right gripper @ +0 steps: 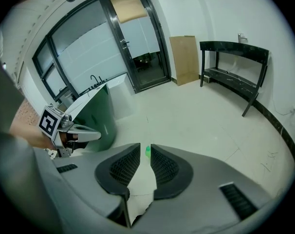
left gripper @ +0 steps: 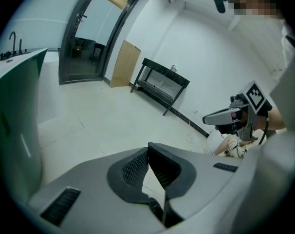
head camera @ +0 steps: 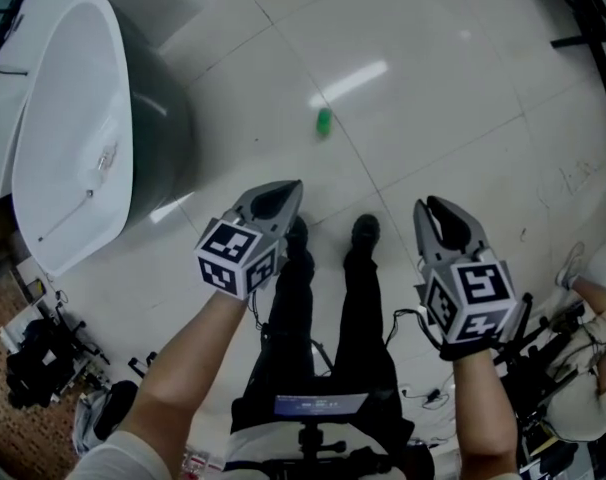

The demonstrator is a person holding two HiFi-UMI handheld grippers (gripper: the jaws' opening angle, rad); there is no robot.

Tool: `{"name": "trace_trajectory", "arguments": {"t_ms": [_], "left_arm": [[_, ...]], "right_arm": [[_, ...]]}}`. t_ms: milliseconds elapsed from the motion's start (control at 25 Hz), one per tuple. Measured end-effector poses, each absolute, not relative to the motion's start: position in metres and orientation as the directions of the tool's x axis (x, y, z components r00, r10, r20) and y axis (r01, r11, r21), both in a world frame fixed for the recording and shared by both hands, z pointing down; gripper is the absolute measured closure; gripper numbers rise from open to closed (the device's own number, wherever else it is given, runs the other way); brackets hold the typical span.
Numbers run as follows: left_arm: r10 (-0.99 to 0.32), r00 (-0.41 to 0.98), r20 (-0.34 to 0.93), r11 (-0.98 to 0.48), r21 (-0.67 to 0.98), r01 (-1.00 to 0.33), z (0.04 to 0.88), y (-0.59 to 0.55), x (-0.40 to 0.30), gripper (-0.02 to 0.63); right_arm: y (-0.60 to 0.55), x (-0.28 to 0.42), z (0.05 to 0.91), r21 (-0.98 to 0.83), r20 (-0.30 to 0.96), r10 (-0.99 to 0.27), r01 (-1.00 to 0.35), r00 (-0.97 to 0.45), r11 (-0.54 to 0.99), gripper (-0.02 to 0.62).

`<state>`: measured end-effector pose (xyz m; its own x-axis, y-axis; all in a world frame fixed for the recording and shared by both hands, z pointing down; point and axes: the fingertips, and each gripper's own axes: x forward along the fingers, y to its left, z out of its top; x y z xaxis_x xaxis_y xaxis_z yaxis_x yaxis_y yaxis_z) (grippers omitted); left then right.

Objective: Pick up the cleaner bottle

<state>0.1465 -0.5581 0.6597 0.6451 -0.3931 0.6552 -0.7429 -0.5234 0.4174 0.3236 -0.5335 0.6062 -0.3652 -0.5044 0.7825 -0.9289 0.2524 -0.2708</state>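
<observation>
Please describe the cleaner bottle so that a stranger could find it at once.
Start from the big white bathtub with dark sides at the head view's left. On the pale tiled floor to its right sits the cleaner bottle, alone. It is small and bright green, with nothing else near it.

The cleaner bottle (head camera: 324, 121) sits alone on the open floor (head camera: 433, 98), ahead of the person's shoes (head camera: 365, 230) and well apart from both grippers. The left gripper (head camera: 291, 188) hangs over the floor just left of the shoes, the right gripper (head camera: 433, 208) just right of them. A bathtub (head camera: 73, 138) fills the floor's left edge, left of the bottle. At the far wall a bench (right gripper: 235, 57) stands, and a flat panel (right gripper: 183, 60) leans between it and the glass door (right gripper: 140, 38). Gear (head camera: 38, 358) lies in the floor's near left corner.
</observation>
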Motion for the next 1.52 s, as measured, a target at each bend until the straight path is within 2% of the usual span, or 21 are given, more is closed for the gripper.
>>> {"name": "trace_trajectory", "arguments": {"t_ms": [1000,1520], "left_arm": [[-0.369,0.560,0.742,-0.533,0.324,-0.782,0.840,-0.569,0.159,0.606],[-0.357,0.538,0.764,-0.502,0.328,-0.800,0.900,-0.572,0.159,0.606]], "right_arm": [[-0.523,0.318,0.742,-0.313,0.801,-0.434,-0.906,-0.413,0.285,0.531],[-0.512,0.307,0.784,-0.333,0.814,-0.388,-0.894,-0.432,0.299,0.531]]}}
